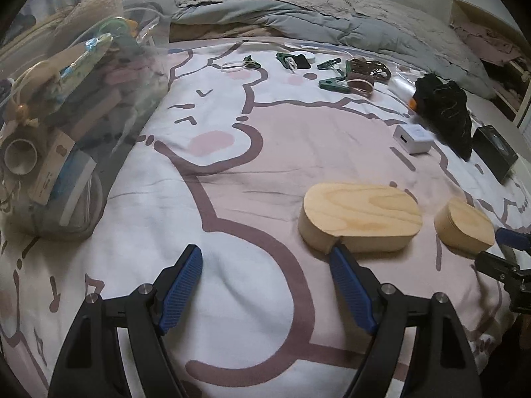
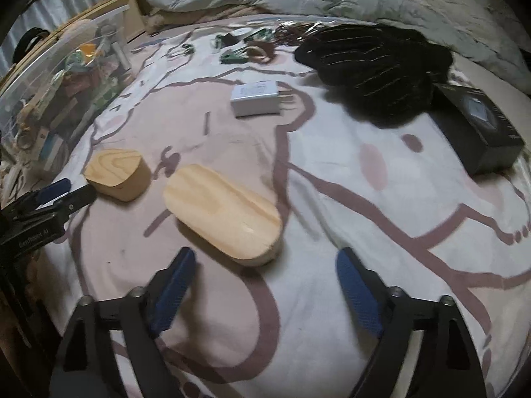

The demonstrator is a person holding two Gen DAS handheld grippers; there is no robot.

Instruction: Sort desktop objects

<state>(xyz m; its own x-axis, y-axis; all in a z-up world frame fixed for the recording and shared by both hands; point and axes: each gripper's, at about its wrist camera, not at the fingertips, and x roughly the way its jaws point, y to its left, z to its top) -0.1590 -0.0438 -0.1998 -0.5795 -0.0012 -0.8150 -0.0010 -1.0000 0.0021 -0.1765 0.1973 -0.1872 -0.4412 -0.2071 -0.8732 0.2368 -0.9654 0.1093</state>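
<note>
- Left wrist view: left gripper (image 1: 265, 262) jaws apart, empty, over the bed (image 1: 232, 152). Long wood block (image 1: 360, 217) just beside its right jaw; small block (image 1: 464, 230) next to it. Bin (image 1: 66, 106) already holds items.
- Right wrist view: right gripper (image 2: 265, 265) jaws apart, empty, near the long wood block (image 2: 222, 212). Charger (image 2: 255, 98), black box (image 2: 481, 129), clips (image 2: 235, 53) unsorted; most work remains.

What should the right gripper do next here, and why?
Probably ease the right gripper forward and down to straddle the long oval wooden block: its jaws stand open and empty, and the block lies free on the bedsheet just ahead of them.
</note>
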